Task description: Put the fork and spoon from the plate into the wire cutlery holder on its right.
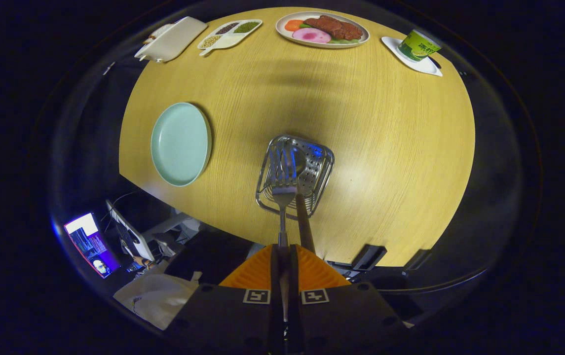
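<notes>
My gripper [283, 250] is shut on the thin metal handle of the fork [282, 183]. The fork points away from me, its tines hanging over the open top of the wire cutlery holder [318, 170] just ahead of the fingers. The spoon [304, 224] stands in that holder, its brown handle leaning out toward my fingers just right of the fork. The pale green plate [181, 144] lies to the left of the holder with nothing on it.
The round wooden table [386, 148] carries, at its far side, a white napkin box [171, 39], a divided dish of beans [230, 33], a plate of food [322, 29] and a green cup on a white saucer [418, 48]. A lit screen [90, 244] sits below the table's near edge.
</notes>
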{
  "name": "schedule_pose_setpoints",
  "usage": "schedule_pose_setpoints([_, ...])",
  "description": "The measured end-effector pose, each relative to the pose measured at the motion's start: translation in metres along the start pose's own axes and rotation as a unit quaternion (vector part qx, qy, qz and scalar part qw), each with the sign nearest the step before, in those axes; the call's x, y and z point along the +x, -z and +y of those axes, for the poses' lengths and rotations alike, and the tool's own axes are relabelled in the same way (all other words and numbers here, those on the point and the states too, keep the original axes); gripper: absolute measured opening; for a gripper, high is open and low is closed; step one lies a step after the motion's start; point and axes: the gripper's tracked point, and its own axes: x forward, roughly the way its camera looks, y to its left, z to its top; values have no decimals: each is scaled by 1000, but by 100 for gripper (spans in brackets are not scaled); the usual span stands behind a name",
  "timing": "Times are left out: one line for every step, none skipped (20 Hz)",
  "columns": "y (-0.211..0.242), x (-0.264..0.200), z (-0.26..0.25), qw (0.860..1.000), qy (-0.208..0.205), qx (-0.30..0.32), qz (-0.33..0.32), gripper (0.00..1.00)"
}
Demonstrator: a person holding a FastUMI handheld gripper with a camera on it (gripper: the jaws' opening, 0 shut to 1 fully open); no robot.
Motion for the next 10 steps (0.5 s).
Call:
schedule_pose_setpoints([1, 1, 0, 1000, -1, 10, 11, 8])
schedule_pose_setpoints([3, 3, 0, 999, -7, 23, 24, 8])
schedule_pose_setpoints([5, 5, 1, 999, -10, 38, 35, 8])
schedule_pose_setpoints([6, 7, 1, 998, -12, 48, 48, 8])
schedule_pose_setpoints([9, 6, 3, 997, -12, 52, 56, 8])
schedule_pose_setpoints([9, 8, 3, 997, -10, 54, 59, 8])
schedule_pose_setpoints([8, 8, 2, 997, -7, 57, 59, 8])
schedule_pose_setpoints([5, 9, 3, 997, -6, 57, 57, 8])
schedule_pose_setpoints([3, 9, 2, 997, -5, 59, 55, 8])
schedule_pose_setpoints([1, 9, 3, 997, -5, 61, 55, 8])
